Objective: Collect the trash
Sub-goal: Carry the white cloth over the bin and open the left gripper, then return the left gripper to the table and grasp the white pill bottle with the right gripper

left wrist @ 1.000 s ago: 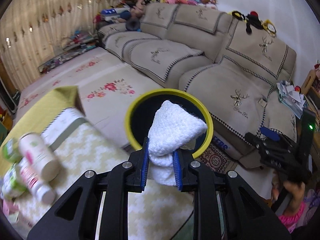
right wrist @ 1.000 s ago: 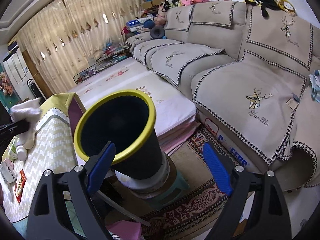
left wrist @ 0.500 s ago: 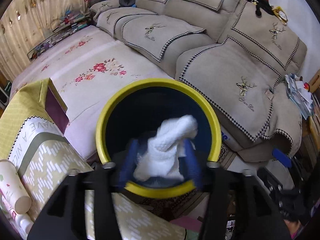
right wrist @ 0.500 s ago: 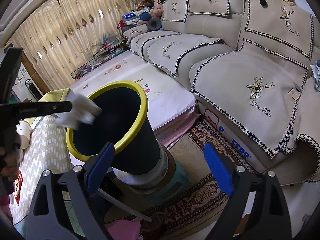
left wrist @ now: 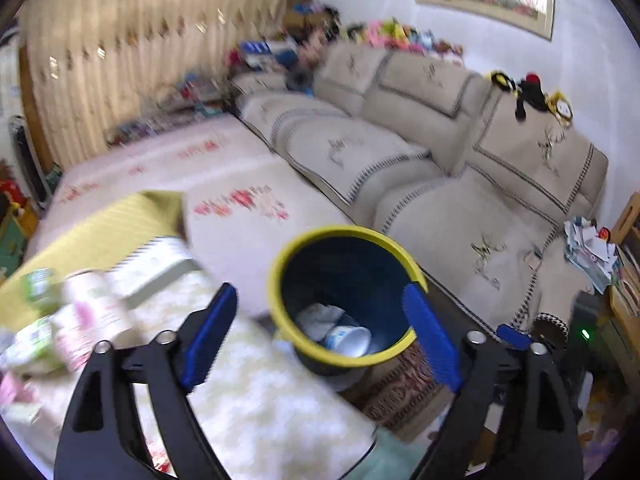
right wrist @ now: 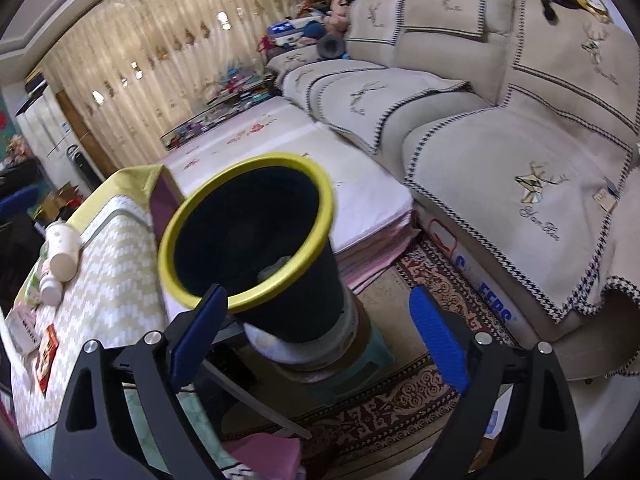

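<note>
A dark bin with a yellow rim (left wrist: 280, 264) stands beside the cloth-covered table (left wrist: 256, 408). At its bottom lie a crumpled white tissue (left wrist: 318, 316) and a white cup (left wrist: 352, 340). My left gripper (left wrist: 320, 336) hovers above and in front of the bin, its blue-padded jaws still opening wide with nothing between them. In the right wrist view the same bin (right wrist: 296, 308) sits on a stool, and my right gripper (right wrist: 316, 336) stands open and empty just in front of it. The right gripper's tip (left wrist: 514, 336) shows at the right of the left wrist view.
White bottles (right wrist: 60, 248) and packets (right wrist: 46, 356) lie on the table's left part. A beige sofa (right wrist: 500, 128) runs along the back and right. A low floral-covered platform (right wrist: 288, 140) lies behind the bin. A patterned red rug (right wrist: 400, 396) covers the floor.
My left gripper carried the white tissue over the bin, opened and dropped it in, then drew back and up. The right gripper has stayed open and nearly still.
</note>
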